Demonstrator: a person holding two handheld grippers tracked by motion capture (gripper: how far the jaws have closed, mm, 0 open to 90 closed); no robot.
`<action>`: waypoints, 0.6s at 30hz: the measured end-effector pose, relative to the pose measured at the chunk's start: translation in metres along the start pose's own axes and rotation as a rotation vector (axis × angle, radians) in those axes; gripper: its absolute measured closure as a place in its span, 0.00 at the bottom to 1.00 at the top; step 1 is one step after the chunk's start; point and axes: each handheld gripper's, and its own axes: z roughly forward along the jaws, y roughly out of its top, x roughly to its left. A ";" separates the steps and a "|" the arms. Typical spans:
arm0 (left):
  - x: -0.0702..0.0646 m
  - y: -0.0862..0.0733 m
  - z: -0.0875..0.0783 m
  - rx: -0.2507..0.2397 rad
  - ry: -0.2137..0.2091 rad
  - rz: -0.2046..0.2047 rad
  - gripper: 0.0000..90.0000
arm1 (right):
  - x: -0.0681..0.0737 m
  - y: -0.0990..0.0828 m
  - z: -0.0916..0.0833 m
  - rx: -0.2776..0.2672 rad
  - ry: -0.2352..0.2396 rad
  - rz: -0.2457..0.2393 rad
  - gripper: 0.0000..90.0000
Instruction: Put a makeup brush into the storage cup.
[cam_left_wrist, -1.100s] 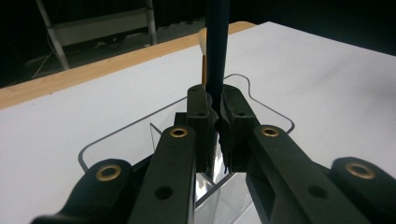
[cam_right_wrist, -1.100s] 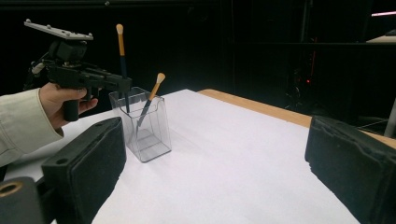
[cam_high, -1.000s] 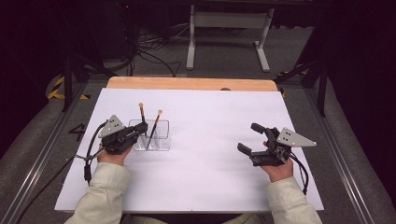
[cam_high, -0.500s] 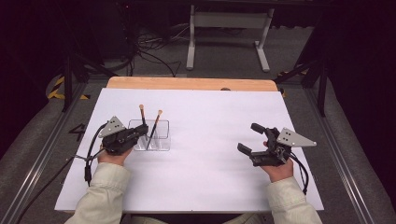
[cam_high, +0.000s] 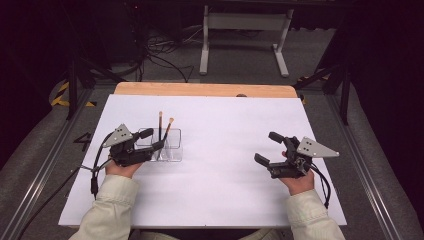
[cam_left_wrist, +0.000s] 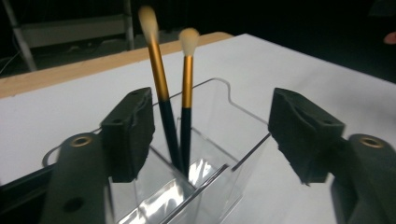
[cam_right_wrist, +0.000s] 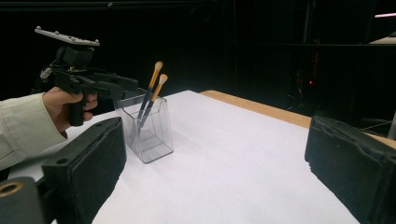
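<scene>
Two brushes (cam_left_wrist: 170, 112) upright in clear holder (cam_high: 167, 145), left side of white worktop (cam_high: 225, 120).
Left claw (cam_high: 152, 140) just opened, jaws apart astride holder, pads clear of brushes. Right claw (cam_high: 270, 147) apart, well off to the right, holding nothing.

Left gripper (cam_high: 150, 140) jaws have opened (brushes (cam_high: 164, 131) released).

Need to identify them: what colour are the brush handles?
Gold above, dark below, on both brushes; clearest in the left gripper view.
</scene>
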 end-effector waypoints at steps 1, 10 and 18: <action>-0.001 0.001 -0.001 -0.007 -0.010 -0.007 0.33 | 0.000 0.000 0.000 -0.001 -0.001 0.001 0.06; -0.003 0.007 -0.017 -0.051 -0.028 -0.013 0.16 | -0.002 -0.001 -0.001 0.021 -0.015 -0.007 0.05; -0.008 0.011 -0.034 -0.060 -0.032 0.004 0.10 | -0.005 0.000 -0.005 0.023 -0.029 -0.010 0.04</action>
